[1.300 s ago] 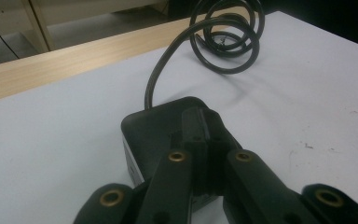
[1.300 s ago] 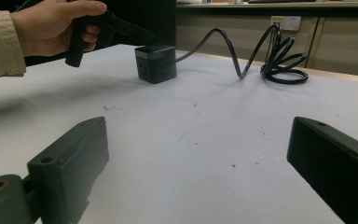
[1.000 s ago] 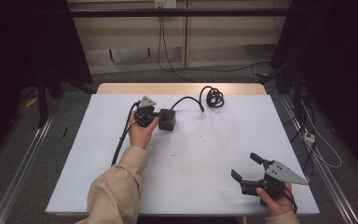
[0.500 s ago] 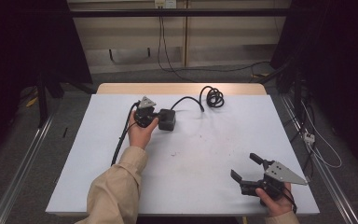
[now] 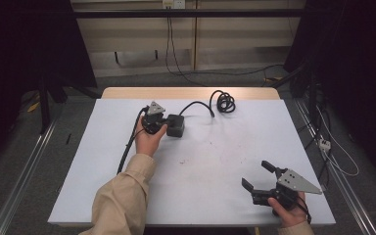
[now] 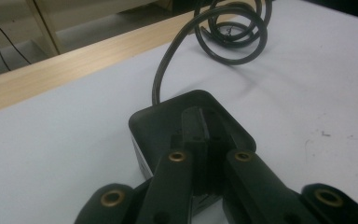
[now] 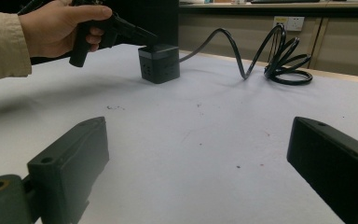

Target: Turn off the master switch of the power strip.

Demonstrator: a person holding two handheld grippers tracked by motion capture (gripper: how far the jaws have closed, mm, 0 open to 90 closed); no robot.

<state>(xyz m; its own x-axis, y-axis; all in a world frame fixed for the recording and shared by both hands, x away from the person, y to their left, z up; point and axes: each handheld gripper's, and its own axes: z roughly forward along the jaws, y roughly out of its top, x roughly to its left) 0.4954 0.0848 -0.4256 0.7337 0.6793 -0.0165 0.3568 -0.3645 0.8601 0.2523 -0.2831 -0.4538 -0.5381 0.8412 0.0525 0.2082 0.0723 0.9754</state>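
Note:
A black cube-shaped box (image 5: 175, 125) stands at the back left of the white table, and a thick black cable runs from it to a coil (image 5: 223, 101) farther back. My left gripper (image 5: 162, 121) is shut, jaws pressed together, with its tips resting on the box's top (image 6: 158, 122); nothing is held between them. The coil (image 6: 233, 32) lies beyond the box. My right gripper (image 5: 256, 174) stands open near the front right corner, nothing between its jaws. From there the box (image 7: 158, 63), the left gripper (image 7: 144, 39) and the coil (image 7: 284, 60) lie across bare table.
The white table sheet (image 5: 225, 161) has a wooden strip (image 5: 186, 93) along its far edge. A black cable (image 5: 127, 147) trails from the left gripper toward the front left. Cables and a power strip (image 5: 323, 143) lie on the floor to the right.

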